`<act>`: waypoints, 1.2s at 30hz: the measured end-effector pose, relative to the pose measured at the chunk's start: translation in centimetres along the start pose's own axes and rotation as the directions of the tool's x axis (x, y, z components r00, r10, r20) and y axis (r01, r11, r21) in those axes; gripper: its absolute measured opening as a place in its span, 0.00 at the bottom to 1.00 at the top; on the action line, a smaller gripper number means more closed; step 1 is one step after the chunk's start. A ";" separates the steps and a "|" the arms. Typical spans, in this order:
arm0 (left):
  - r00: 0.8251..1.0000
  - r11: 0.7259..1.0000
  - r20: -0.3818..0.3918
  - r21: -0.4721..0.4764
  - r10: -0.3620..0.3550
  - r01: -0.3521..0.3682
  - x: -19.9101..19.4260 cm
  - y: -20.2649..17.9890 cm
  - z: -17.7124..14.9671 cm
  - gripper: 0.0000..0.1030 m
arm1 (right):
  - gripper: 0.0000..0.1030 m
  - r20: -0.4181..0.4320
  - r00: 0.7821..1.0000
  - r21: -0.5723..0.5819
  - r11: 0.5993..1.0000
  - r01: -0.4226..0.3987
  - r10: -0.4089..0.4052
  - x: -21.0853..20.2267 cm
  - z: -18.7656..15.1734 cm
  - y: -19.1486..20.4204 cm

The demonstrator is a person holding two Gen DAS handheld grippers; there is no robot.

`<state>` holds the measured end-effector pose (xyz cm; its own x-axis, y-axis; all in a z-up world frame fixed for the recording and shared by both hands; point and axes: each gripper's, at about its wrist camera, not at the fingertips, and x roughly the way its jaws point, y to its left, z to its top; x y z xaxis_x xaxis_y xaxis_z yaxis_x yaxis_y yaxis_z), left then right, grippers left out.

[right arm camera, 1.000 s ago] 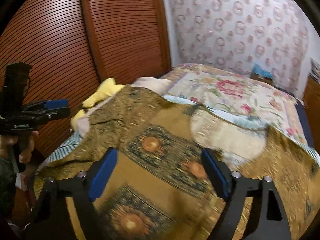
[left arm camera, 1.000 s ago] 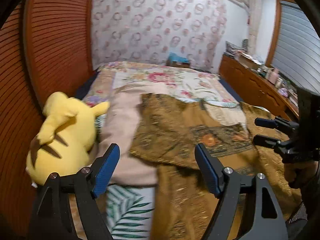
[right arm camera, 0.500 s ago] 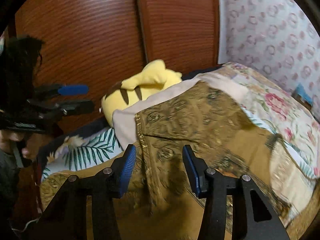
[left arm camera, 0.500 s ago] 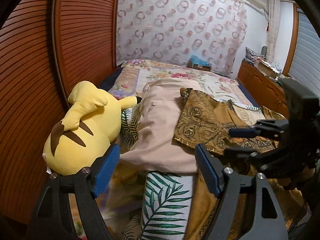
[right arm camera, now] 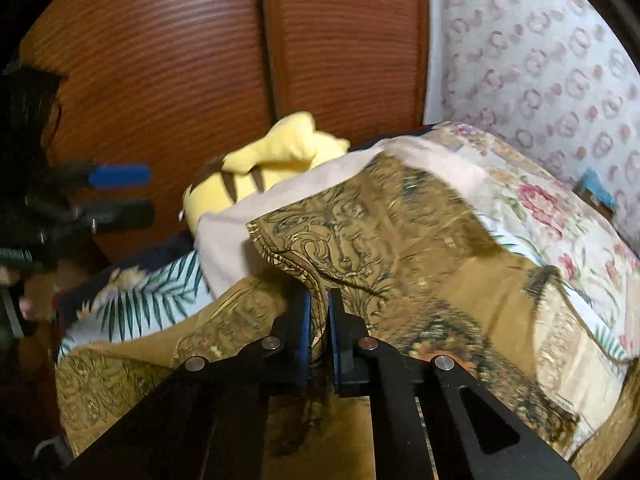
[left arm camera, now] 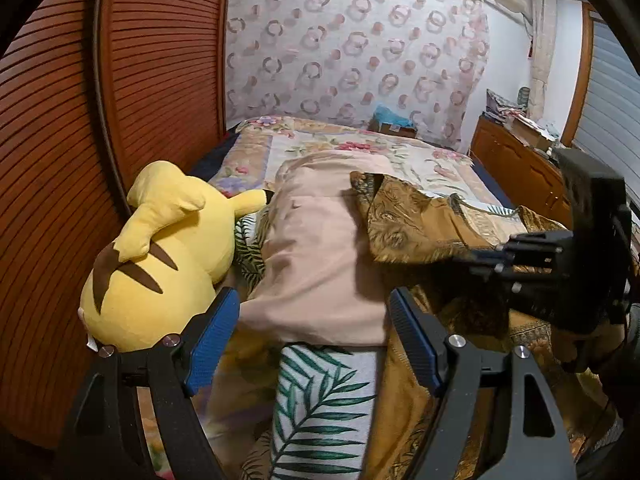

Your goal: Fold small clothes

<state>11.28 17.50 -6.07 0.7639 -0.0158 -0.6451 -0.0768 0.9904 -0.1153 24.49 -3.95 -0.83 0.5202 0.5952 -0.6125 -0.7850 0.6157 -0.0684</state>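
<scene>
Right gripper went from spread half a second ago to pinching the edge of the brown patterned garment, lower centre of frame, on the bed. Left gripper stays spread, empty, over the beige cloth beside the yellow plush. Grasp done; fold can probably start.

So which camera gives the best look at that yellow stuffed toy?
The left wrist view. The yellow plush toy shows almost whole there, brown stripes and all, lying beside the pink cloth. In the right wrist view, that cloth hides its lower part.
</scene>
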 end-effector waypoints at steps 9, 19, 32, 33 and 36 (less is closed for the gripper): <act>0.999 0.999 -0.010 0.035 -0.036 0.036 0.8 -2.3 0.2 0.76 | 0.08 0.021 0.993 0.157 0.981 0.115 -0.120 -1.9 -1.8 -3.2; 0.996 0.993 -0.016 0.076 -0.093 0.094 1.3 -5.6 0.7 0.76 | 0.27 0.027 0.977 0.242 0.950 0.197 -0.210 -5.4 -3.3 -4.1; 0.983 0.970 -0.033 0.155 -0.183 0.186 1.7 -12.6 0.5 0.76 | 0.46 0.052 0.916 0.364 0.862 0.352 -0.397 -14.8 -10.1 -4.2; 0.982 0.968 -0.037 0.164 -0.188 0.191 1.7 -13.3 0.4 0.76 | 0.46 0.049 0.911 0.375 0.853 0.363 -0.409 -15.4 -10.7 -4.2; 0.978 0.960 -0.050 0.186 -0.204 0.210 2.0 -15.2 0.1 0.76 | 0.46 0.029 0.890 0.405 0.819 0.407 -0.456 -17.4 -12.7 -4.3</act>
<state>14.03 2.42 -5.53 0.7302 -0.2248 -0.6452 0.2060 0.9728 -0.1058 14.56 -23.55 0.10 0.8303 0.2638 -0.4910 -0.2953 0.9553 0.0139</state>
